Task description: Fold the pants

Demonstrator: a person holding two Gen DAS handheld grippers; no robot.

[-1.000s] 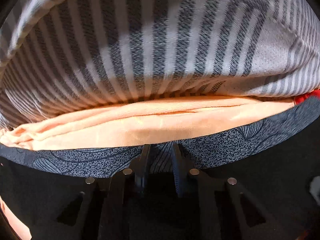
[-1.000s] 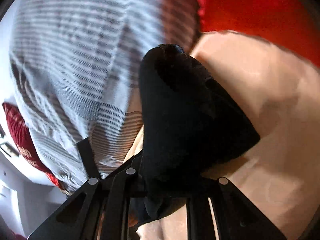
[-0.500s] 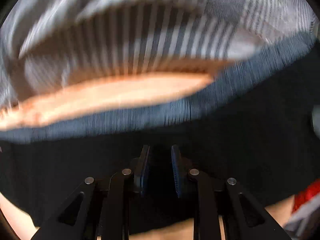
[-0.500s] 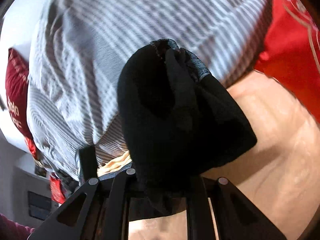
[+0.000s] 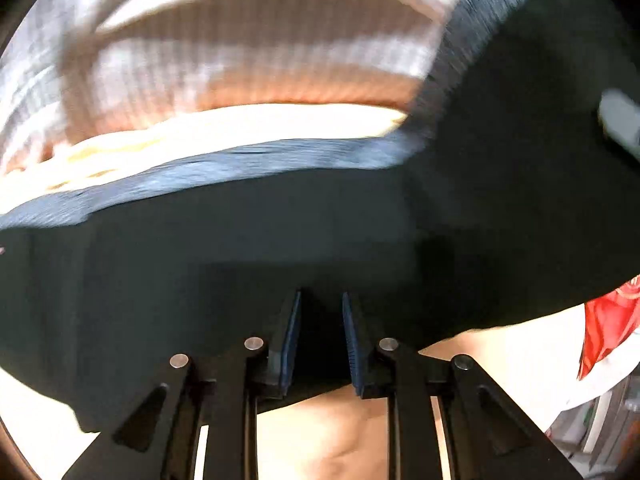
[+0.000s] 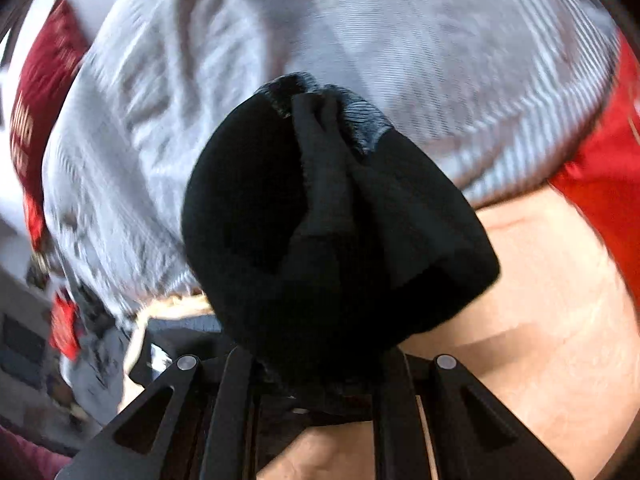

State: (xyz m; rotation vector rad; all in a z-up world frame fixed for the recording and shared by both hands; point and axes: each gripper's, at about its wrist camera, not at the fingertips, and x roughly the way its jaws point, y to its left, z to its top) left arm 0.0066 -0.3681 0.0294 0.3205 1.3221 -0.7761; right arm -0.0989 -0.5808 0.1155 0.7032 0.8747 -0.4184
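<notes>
The black pants (image 5: 280, 240) lie spread across the peach sheet in the left wrist view, with a blue patterned band along their far edge. My left gripper (image 5: 319, 320) hovers over the near edge of the pants, its jaws a little apart with nothing between them. My right gripper (image 6: 320, 380) is shut on a bunched fold of the black pants (image 6: 328, 232), which bulges up over its fingers and hides the tips.
A grey-and-white striped duvet (image 6: 320, 40) fills the far side in both views. The peach sheet (image 6: 540, 320) lies below. A red cloth (image 6: 600, 184) is at the right, a red cushion (image 6: 36, 120) at the left. The left wrist view is motion-blurred.
My left gripper has pulled back toward the near edge of the pants, so more black cloth shows. My right gripper has swung with its bunch of pants; the striped duvet now fills its background.
</notes>
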